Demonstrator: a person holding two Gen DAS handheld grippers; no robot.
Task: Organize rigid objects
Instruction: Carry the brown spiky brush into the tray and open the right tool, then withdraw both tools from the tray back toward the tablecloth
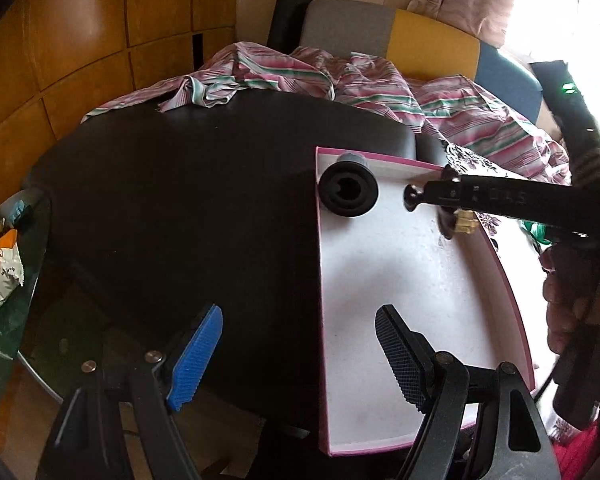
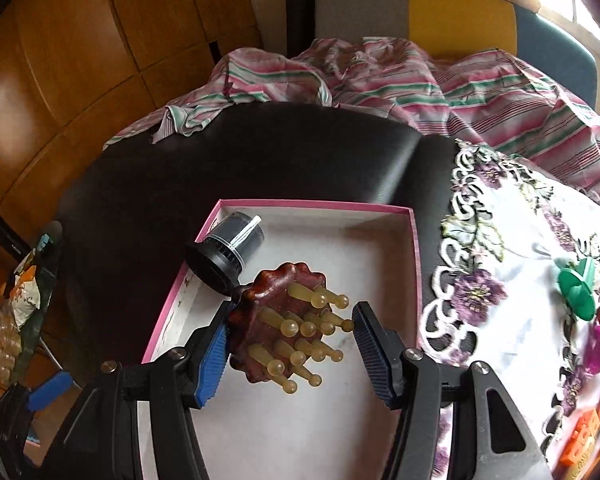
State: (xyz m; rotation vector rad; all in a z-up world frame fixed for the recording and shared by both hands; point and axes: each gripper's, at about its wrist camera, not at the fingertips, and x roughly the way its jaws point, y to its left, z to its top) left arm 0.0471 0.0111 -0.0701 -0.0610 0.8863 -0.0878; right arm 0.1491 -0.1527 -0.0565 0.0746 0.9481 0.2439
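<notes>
Over the pink-edged box now, right gripper hovering low above its white floor. Between the fingers, a brown wooden massage brush with pale knobbed pegs pointing up and toward the camera. Left blue pad pressed against the scalloped rim; right pad standing clear of the pegs, a gap showing. So: half-spread fingers, brush leaning on one pad only, or so it looks. Whether anything underneath is bearing the weight, hard to tell.

Just beyond, a black-capped jar lying on its side at the box's far-left corner, cap toward the near side, touching or nearly touching the brush stem.

Left gripper wide open, nothing held, hanging over the near-left edge of the box, one finger above the dark counter, the other above the white floor. Right tool's arm crossing in from the right.

Risks from here. Brush dropping crooked and rolling on its round rim, probably against the jar. A nudge to that jar sending it rolling along the box wall. Pegs catching the right pad on withdrawal and dragging the brush back out. Still to sort on the embroidered cloth, right: a green plastic piece, more beyond.
</notes>
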